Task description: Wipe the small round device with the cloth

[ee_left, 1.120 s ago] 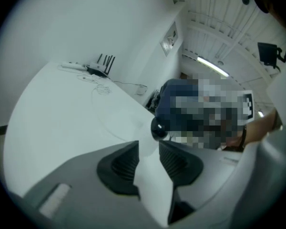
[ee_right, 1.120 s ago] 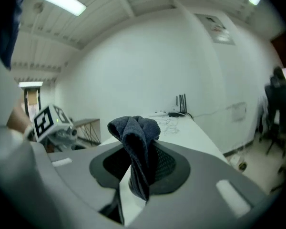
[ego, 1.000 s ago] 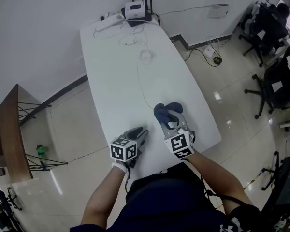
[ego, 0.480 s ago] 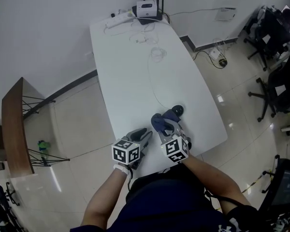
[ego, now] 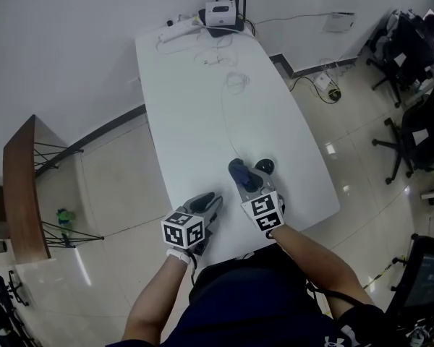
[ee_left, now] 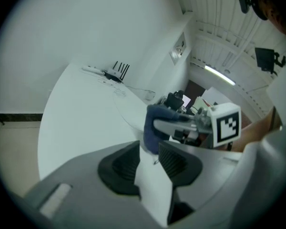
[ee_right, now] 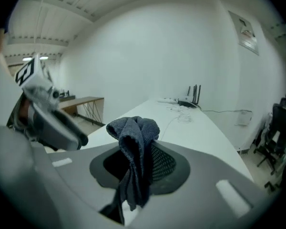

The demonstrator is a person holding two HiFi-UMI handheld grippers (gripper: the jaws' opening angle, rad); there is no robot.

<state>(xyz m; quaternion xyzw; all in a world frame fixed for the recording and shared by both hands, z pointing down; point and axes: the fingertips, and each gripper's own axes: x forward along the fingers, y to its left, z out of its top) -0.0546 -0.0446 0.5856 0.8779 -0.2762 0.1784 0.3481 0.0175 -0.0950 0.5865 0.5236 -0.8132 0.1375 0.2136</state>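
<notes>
An office: a long white table (ego: 195, 121) with a router (ego: 220, 11) and power strip (ego: 175, 26) at its far end, black swivel chairs (ego: 412, 132) at right, a glossy tiled floor (ego: 108, 194).

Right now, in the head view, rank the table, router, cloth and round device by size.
1. table
2. router and cloth: look alike; the router sits farther off, so unranked
3. round device, smallest
</notes>
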